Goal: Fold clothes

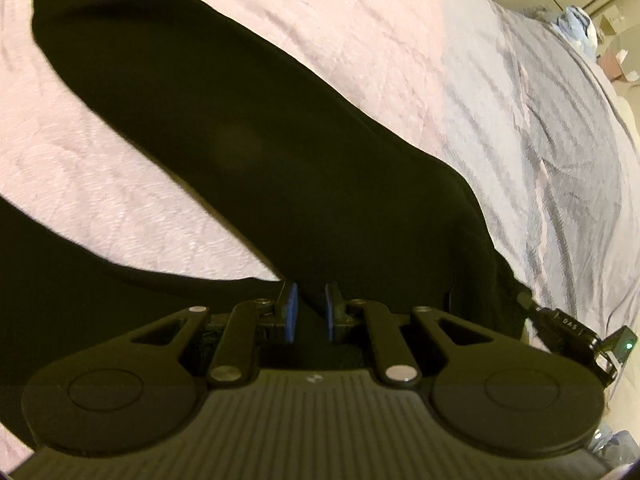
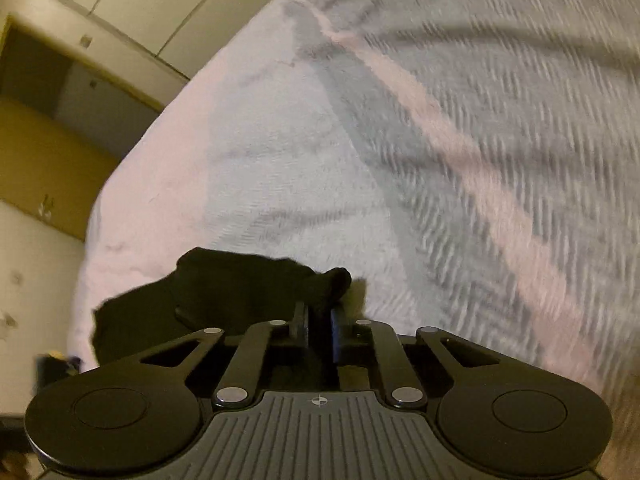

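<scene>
Left wrist view: my left tool (image 1: 311, 312) sits at lower centre, its blue pads drawn in on a fold of the black garment (image 1: 224, 132), which fills the narrow gap between them. I hold cloth here.

The garment lies on the bed (image 1: 360, 32). Its long axis runs on a diagonal from the tool at lower centre up to a squared end at upper left. A second black band crosses the lower left of the frame, with a wedge of pale bedcover between the two.

Edges and room: pale pink cover lies open on both sides of the long piece, wide across the top centre and again at centre left. The grey-striped part of the cover takes the right of the frame and falls away at the bed's edge at far right. Beyond that edge, upper right, a light blue bundle (image 1: 576, 26) rests near the bed's corner.

Writing: a small black device (image 1: 568, 326) at lower right carries pale characters, too blurred to read with confidence, and a green light.

Right wrist view: my right tool (image 2: 319, 326) is at lower centre, fingers nearly together on a bunched black end of the garment (image 2: 248, 284) that rises between them. The rest of that cloth spreads to lower left, short of the bed's left edge. Striped cover, motion-blurred, fills the right and top. Cabinets (image 2: 132, 4) stand past the bed at upper left.
</scene>
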`<control>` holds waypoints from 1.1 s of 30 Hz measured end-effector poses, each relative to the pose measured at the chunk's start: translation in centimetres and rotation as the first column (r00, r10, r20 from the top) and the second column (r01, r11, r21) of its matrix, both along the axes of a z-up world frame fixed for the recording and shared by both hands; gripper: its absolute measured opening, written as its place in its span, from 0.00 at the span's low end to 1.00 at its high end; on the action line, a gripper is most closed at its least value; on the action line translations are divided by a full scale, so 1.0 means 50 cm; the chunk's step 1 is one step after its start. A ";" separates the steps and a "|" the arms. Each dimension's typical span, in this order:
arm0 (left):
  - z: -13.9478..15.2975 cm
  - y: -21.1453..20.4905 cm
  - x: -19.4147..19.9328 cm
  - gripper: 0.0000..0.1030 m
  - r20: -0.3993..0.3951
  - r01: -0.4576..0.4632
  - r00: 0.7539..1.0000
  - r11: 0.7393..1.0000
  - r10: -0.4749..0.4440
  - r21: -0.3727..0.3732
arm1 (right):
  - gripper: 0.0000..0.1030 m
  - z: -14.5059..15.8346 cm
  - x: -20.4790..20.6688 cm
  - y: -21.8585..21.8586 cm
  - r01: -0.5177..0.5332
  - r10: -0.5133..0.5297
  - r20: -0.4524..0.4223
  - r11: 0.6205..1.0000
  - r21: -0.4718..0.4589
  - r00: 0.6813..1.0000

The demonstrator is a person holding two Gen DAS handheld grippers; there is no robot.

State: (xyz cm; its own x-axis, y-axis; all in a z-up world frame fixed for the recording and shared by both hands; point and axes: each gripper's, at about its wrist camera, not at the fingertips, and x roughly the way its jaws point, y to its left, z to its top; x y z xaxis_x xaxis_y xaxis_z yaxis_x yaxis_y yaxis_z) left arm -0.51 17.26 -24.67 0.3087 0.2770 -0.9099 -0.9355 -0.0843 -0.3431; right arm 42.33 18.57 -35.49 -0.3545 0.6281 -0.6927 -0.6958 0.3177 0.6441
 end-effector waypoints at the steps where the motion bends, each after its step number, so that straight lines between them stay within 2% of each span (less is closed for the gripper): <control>1: -0.003 0.006 0.006 0.09 -0.001 0.007 1.000 1.000 -0.007 -0.001 | 0.07 -0.001 0.004 -0.001 0.021 -0.021 0.013 1.000 -0.001 1.000; 6: -0.014 0.025 0.026 0.09 -0.001 0.033 0.999 0.999 -0.033 0.005 | 0.07 -0.007 0.021 -0.006 0.128 -0.127 0.079 0.992 -0.003 0.989; 9: -0.016 0.026 0.033 0.09 -0.006 0.040 0.999 0.999 -0.040 0.006 | 0.13 -0.004 0.033 -0.010 0.183 -0.181 0.100 0.983 -0.010 0.978; 12: -0.013 0.017 0.029 0.09 -0.004 0.038 0.999 0.999 -0.038 0.007 | 0.30 0.011 0.045 -0.014 0.220 -0.216 0.084 0.975 -0.036 0.973; 13: -0.011 0.014 0.027 0.09 -0.003 0.037 0.999 0.999 -0.037 0.008 | 0.40 0.016 0.049 -0.016 0.232 -0.228 0.079 0.972 -0.045 0.970; 14: -0.009 0.008 0.022 0.09 -0.005 0.036 0.999 0.999 -0.036 0.008 | 0.46 0.033 0.054 -0.028 0.242 -0.236 0.118 0.970 -0.037 0.964; 15: -0.006 0.002 0.017 0.09 -0.007 0.035 0.999 0.999 -0.035 0.009 | 0.48 0.052 0.058 -0.051 0.241 -0.234 0.148 0.970 -0.026 0.961; 16: -0.004 -0.007 0.009 0.09 -0.008 0.032 0.999 0.999 -0.032 0.009 | 0.48 0.066 0.059 -0.079 0.216 -0.211 0.141 0.976 -0.023 0.967; 18: 0.001 -0.022 -0.003 0.09 -0.013 0.025 1.000 1.000 -0.025 0.003 | 0.48 0.095 0.061 -0.134 0.167 -0.163 0.128 0.986 -0.016 0.978; 21: 0.007 -0.058 -0.029 0.09 -0.023 0.011 1.000 1.000 -0.011 -0.010 | 0.48 0.103 0.031 -0.239 0.012 -0.006 0.077 0.997 -0.079 0.997; 24: 0.013 -0.093 -0.055 0.09 -0.028 -0.004 1.000 1.000 0.004 -0.021 | 0.48 0.092 -0.003 -0.353 -0.095 0.097 -0.002 0.980 -0.177 0.995; 26: 0.017 -0.114 -0.071 0.09 -0.029 -0.015 0.999 1.000 0.014 -0.027 | 0.48 0.078 -0.020 -0.414 -0.082 0.077 -0.030 0.967 -0.240 0.997; 28: 0.022 -0.133 -0.081 0.09 -0.023 -0.026 0.999 0.999 0.026 -0.030 | 0.48 0.054 -0.030 -0.468 -0.031 0.006 -0.090 0.958 -0.284 0.996; 30: 0.026 -0.148 -0.090 0.09 -0.017 -0.031 0.999 0.999 0.030 -0.027 | 0.48 0.028 -0.036 -0.495 0.026 -0.076 -0.159 0.955 -0.295 0.984; 33: 0.035 -0.164 -0.095 0.09 -0.008 -0.026 1.000 1.000 0.026 -0.014 | 0.48 0.000 -0.047 -0.487 0.121 -0.170 -0.189 0.961 -0.249 0.967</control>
State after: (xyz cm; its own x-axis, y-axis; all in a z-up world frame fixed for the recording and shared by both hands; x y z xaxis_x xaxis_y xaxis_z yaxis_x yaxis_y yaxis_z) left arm -5.24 9.05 -22.93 0.2943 0.2722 -0.9161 -0.9357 -0.1130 -0.3342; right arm 39.99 -5.76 -35.49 -0.4222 0.5125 -0.7478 -0.4905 0.5646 0.6638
